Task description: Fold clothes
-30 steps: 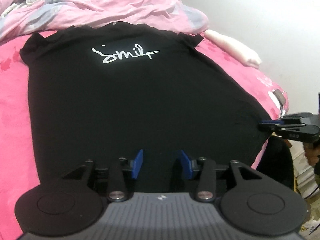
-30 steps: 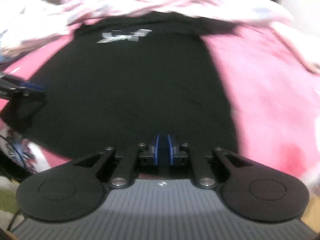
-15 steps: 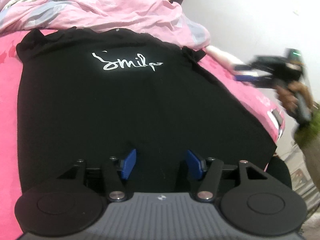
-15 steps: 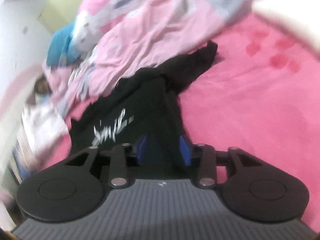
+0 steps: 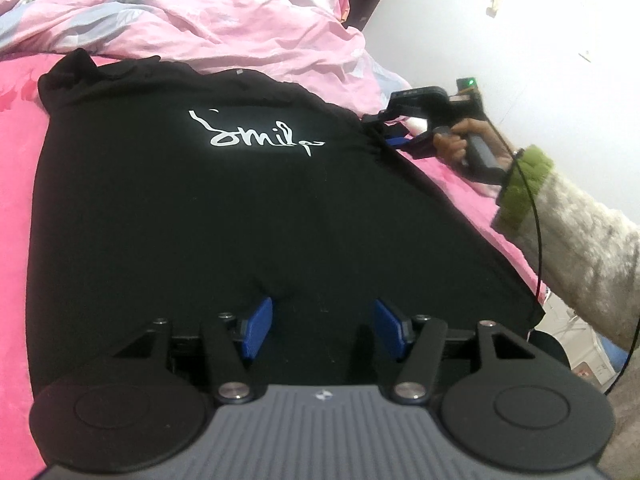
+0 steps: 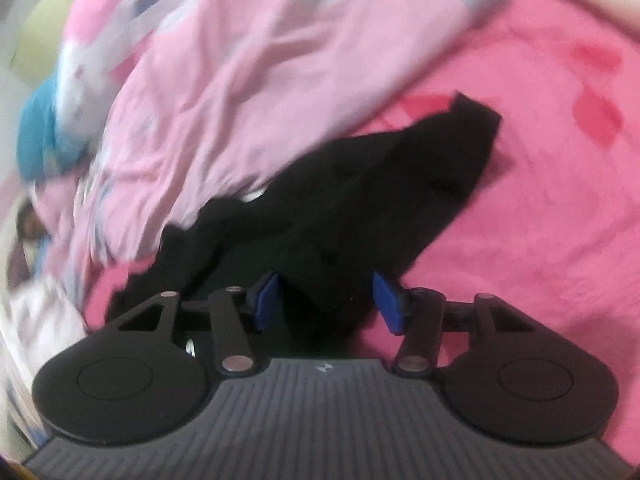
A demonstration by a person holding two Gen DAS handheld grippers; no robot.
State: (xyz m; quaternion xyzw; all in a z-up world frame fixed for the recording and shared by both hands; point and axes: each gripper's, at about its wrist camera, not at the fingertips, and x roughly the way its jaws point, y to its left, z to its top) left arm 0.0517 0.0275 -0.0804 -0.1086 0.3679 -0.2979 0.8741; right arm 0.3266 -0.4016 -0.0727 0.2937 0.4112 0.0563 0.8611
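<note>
A: Where does the garment lie?

B: The black cotton T-shirt with white handwritten lettering is spread front-up on the bright pink plush bedspread, its collar end toward the rumpled pale pink patterned duvet at the far side.

A: And the left gripper?

B: It hangs low over the shirt's hem, pointing along the body of the shirt toward the lettering. Its blue pads stand wide apart, with black cloth showing between them; nothing is pinched.

A: The right one?

B: From the left wrist camera, the right gripper is at the shirt's far right corner, by the sleeve. A hand wraps the handle, and the forearm, in a fuzzy cream sleeve with a green cuff, reaches in from the right edge, stretched out over the bedspread.

A: Is it gripping the sleeve?

B: No. Its own camera is blurred, but the right gripper shows its blue pads set wide, with the black short sleeve lying ahead and part of the black cloth between the fingers, not clamped.
</note>
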